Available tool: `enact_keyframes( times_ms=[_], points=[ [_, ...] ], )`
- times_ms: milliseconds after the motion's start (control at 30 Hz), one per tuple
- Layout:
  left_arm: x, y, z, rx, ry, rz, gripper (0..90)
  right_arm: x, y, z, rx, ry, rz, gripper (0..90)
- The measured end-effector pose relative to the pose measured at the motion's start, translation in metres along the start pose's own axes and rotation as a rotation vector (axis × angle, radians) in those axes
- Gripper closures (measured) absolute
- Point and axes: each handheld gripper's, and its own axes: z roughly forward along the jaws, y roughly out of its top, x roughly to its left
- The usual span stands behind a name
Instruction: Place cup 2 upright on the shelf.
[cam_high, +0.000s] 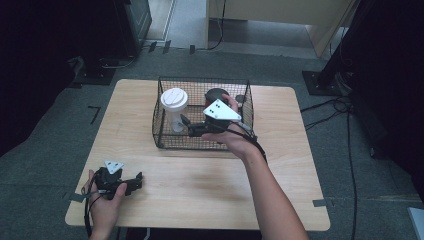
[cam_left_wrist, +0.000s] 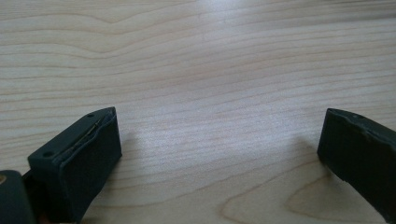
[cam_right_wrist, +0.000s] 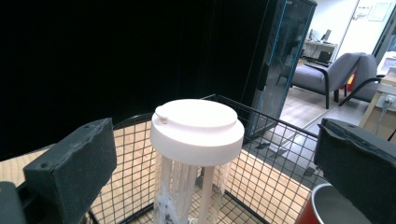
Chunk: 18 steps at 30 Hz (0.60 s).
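White-lidded clear cup (cam_right_wrist: 196, 154) stands upright in the wire basket (cam_high: 165, 140), toward its left wall, beside a red cup (cam_right_wrist: 327, 207). Right gripper (cam_high: 187, 125) hangs inside the basket, jaws spread on either side of it, not yet gripping. Left gripper (cam_high: 131, 183) rests spread near the table's (cam_high: 210, 190) front-left corner. Grasping and lifting out seem left to do.
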Motion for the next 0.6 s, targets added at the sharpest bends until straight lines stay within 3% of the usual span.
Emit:
enact_keyframes(
  times_ms=[600],
  points=[
    [0.000,0.000,0.000,0.000,0.000,0.000,0.2,-0.007,-0.008,-0.052,-0.017,-0.045,-0.009,0.0]
  ],
)
